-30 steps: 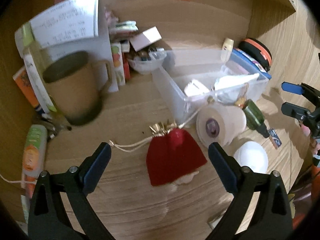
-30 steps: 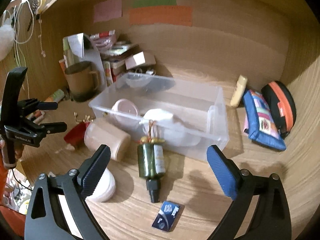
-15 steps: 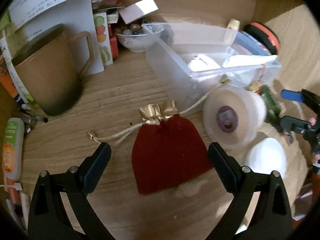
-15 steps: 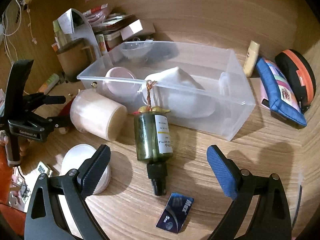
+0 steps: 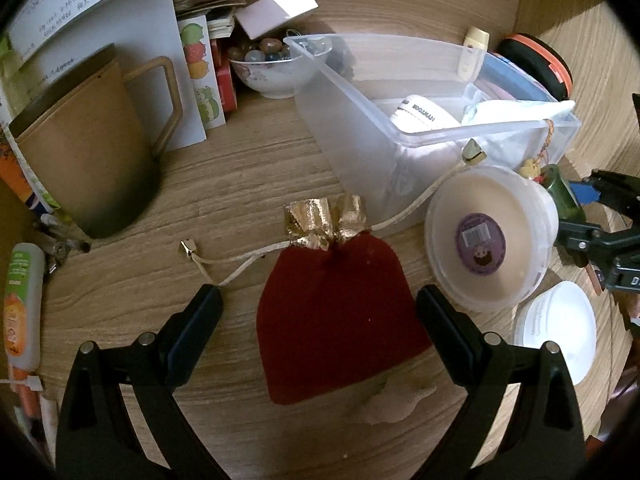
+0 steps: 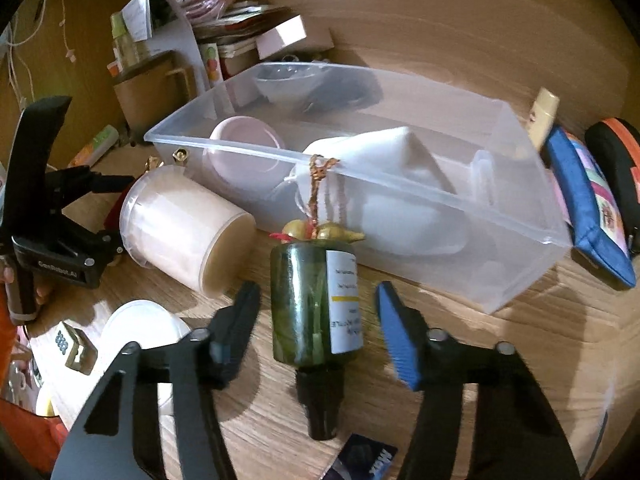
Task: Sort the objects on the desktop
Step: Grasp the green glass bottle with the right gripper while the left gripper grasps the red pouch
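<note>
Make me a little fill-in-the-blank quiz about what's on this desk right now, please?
1. The pouch between the left gripper's open jaws is ____ in colour.
2. The right gripper is closing around a green ____ lying on its side.
3. The white cloth bag lies inside the clear plastic ____.
4. The brown mug stands ____.

Missing words: red; bottle; bin; upright

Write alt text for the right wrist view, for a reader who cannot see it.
The right gripper is closing around a green glass bottle lying on a wooden desk, pads not yet touching it. Behind it sits a clear plastic bin holding white items; a cream tub lies on its side at left, near the left gripper.
</note>
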`<state>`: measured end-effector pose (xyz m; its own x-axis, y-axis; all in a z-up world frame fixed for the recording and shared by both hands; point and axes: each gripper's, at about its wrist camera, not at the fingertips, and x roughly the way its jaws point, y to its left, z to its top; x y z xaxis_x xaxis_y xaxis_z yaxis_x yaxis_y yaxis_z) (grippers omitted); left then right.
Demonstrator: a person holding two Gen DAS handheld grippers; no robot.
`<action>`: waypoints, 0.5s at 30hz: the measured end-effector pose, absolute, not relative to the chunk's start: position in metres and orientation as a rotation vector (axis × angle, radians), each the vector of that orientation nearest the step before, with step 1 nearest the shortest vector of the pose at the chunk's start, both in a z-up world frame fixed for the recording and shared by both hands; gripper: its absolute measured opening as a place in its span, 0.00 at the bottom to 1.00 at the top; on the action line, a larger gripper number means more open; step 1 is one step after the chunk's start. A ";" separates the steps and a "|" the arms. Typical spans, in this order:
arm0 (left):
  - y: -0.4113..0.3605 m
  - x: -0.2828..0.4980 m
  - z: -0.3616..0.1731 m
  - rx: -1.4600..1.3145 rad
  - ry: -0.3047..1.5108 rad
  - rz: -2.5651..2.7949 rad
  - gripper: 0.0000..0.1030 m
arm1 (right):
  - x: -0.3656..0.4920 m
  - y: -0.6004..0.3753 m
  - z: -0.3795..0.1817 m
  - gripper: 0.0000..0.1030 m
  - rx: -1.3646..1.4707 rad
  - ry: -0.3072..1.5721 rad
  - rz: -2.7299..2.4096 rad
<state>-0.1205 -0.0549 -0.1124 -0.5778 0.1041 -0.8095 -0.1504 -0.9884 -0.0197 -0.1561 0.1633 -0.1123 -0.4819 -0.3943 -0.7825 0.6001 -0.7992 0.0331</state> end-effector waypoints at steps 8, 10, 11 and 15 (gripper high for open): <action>-0.058 -0.121 -0.109 -1.343 0.035 2.678 0.82 | -0.152 0.166 -0.109 0.37 1.077 0.320 -2.282; -0.058 -0.121 -0.108 -1.333 0.035 2.684 0.77 | -0.149 0.169 -0.107 0.37 1.067 0.314 -2.286; -0.058 -0.121 -0.108 -1.330 0.035 2.684 0.74 | -0.149 0.169 -0.106 0.37 1.065 0.311 -2.287; -0.058 -0.121 -0.107 -1.324 0.040 2.696 0.65 | -0.143 0.175 -0.100 0.37 1.051 0.286 -2.296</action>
